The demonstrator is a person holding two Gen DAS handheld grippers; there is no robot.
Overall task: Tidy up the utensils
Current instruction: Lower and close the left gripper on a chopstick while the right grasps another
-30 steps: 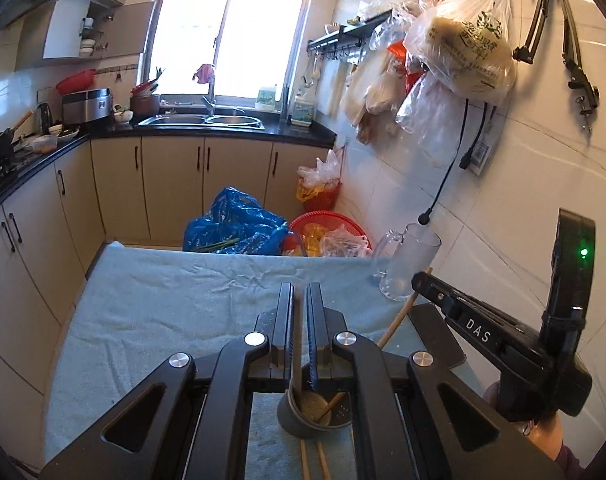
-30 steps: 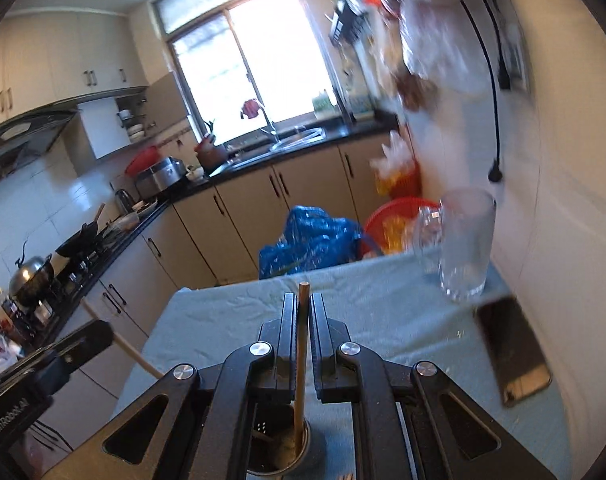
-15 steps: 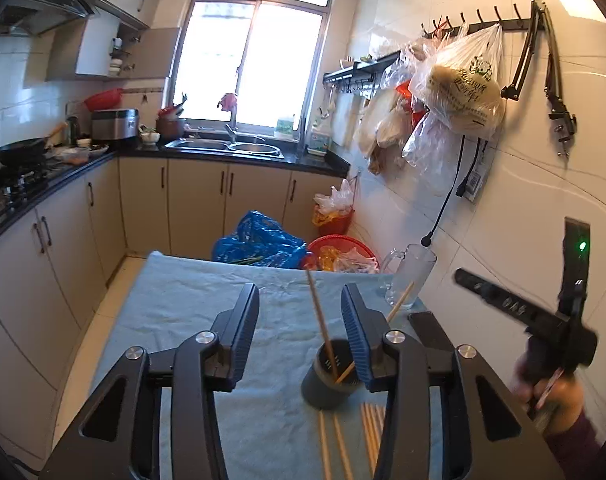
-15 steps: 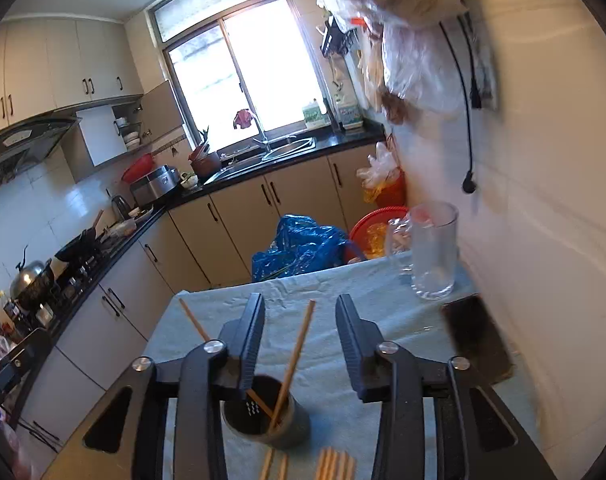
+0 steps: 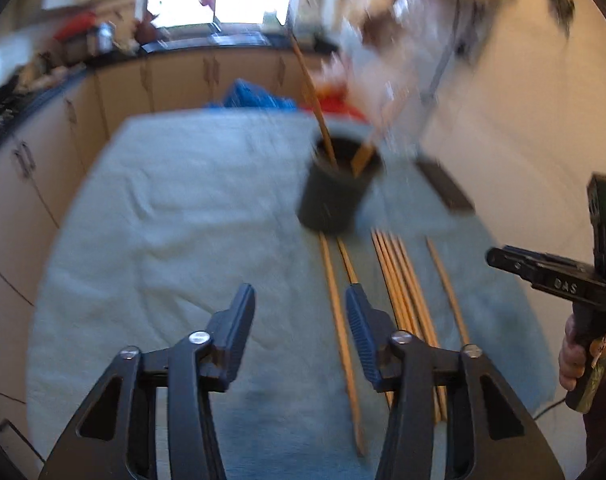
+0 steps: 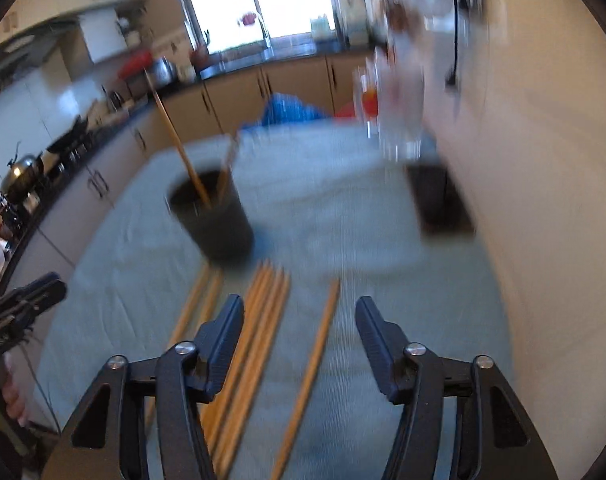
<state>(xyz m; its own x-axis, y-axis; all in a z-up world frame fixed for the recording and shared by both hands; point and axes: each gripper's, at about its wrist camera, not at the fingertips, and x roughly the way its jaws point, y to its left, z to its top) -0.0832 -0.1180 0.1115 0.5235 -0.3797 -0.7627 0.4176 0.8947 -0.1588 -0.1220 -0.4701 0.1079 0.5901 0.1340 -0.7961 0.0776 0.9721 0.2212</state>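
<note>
having dropped a chopstick each into the dark holder cup (image 5: 337, 192), you now carry both grippers down toward the loose chopsticks (image 5: 399, 292) on the blue cloth (image 5: 163, 208). left gripper (image 5: 299, 334) and right gripper (image 6: 299, 338) stand apart, empty. two sticks done; seven wait just before the cup.

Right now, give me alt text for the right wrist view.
Open right claw hovers over loose wooden chopsticks lying on a blue cloth. Beyond them a dark cup holds two chopsticks, with a blurred kitchen behind.
</note>
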